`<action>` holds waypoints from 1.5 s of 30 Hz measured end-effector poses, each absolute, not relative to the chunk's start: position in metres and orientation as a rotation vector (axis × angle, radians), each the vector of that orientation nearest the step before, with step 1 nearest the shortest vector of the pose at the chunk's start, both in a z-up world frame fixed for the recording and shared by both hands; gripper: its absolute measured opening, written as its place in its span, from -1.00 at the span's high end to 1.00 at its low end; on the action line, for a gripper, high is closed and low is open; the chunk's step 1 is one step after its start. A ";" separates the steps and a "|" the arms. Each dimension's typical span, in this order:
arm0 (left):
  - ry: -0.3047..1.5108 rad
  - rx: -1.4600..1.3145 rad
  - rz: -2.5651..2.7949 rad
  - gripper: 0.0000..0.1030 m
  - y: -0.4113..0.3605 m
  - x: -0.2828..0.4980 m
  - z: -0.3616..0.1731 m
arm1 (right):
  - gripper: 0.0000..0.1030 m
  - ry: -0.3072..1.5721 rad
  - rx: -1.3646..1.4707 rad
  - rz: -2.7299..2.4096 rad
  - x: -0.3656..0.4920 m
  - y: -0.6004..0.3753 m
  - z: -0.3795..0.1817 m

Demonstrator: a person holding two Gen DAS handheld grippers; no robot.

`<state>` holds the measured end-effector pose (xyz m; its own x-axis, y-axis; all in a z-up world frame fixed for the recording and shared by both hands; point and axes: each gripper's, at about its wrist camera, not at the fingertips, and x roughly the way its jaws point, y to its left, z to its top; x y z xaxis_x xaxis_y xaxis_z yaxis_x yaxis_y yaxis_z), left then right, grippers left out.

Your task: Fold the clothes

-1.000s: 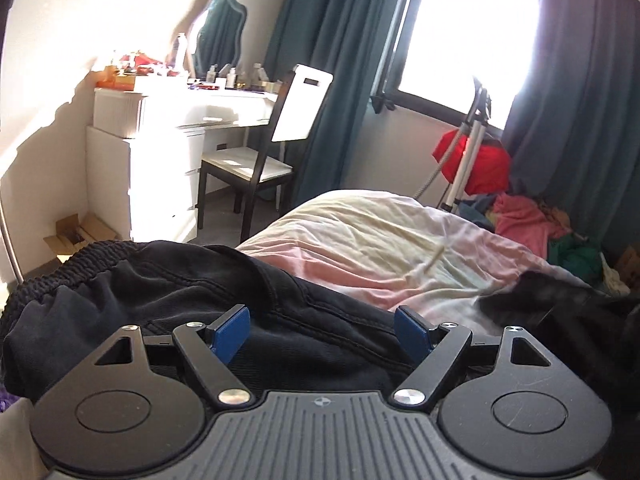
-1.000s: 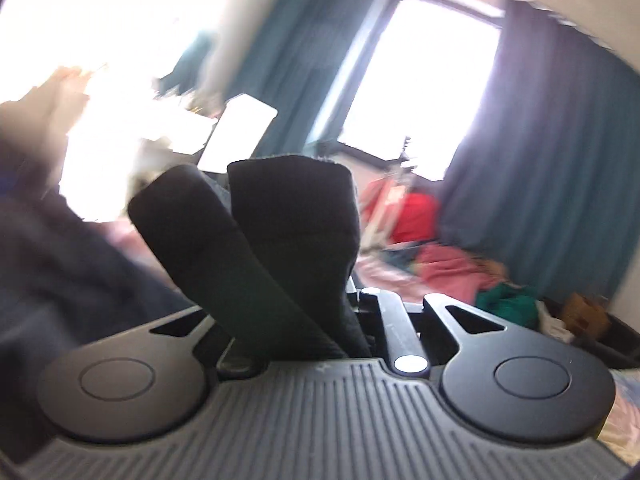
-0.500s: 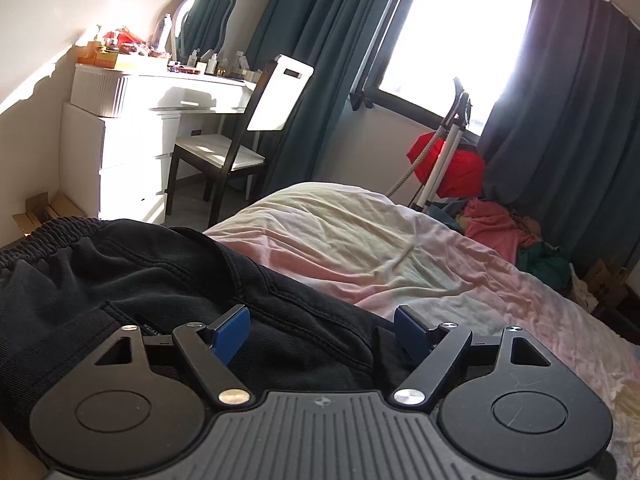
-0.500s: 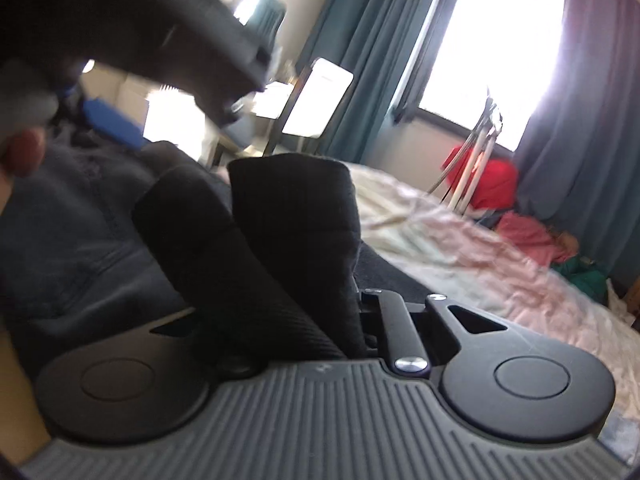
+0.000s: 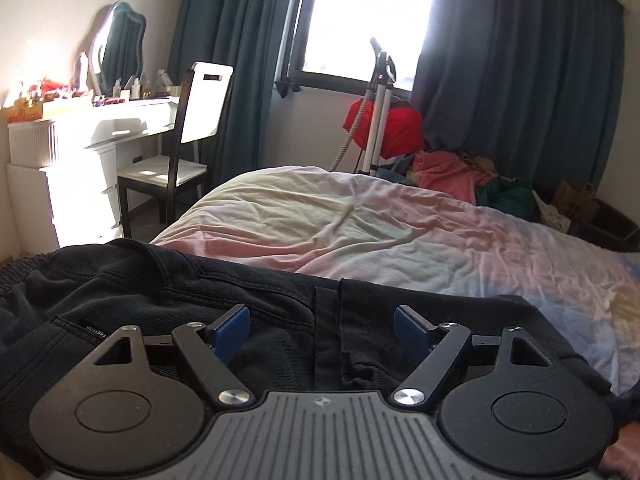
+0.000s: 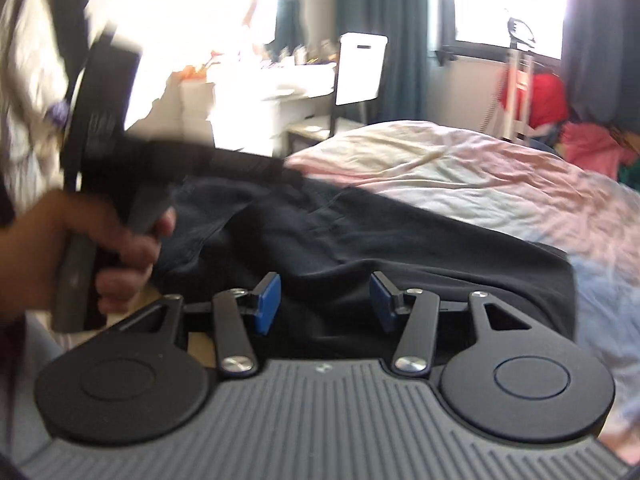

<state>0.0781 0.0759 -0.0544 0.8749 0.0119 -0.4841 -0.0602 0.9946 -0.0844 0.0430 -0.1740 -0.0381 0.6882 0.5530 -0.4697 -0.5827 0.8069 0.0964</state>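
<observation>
Black trousers lie folded across the near end of the bed, with the elastic waistband at the left edge. They also show in the right wrist view. My left gripper is open and empty just above the cloth, its blue pads wide apart. My right gripper is open and empty over the trousers' near edge. The person's hand holding the left gripper's handle shows blurred at the left of the right wrist view.
The bed has a crumpled pink and white sheet. Beyond it stand a white dressing table, a chair, a heap of coloured clothes and dark curtains under a bright window.
My right gripper has let go of the black cloth it held and now stands open. The trousers lie flatter on the bed. The left gripper has shifted right, still open.
</observation>
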 end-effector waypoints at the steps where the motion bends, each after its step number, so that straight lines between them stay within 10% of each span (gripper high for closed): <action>1: 0.507 -0.079 0.036 -0.57 0.072 0.077 -0.056 | -0.01 0.492 -0.014 0.608 0.044 -0.189 -0.033; 30: 0.580 0.008 0.072 -0.59 0.059 0.052 -0.076 | 0.24 0.668 0.111 0.266 0.081 -0.228 -0.101; 45: 0.729 -0.437 0.314 -0.62 0.168 0.040 -0.047 | 0.23 0.673 0.186 0.268 0.085 -0.237 -0.098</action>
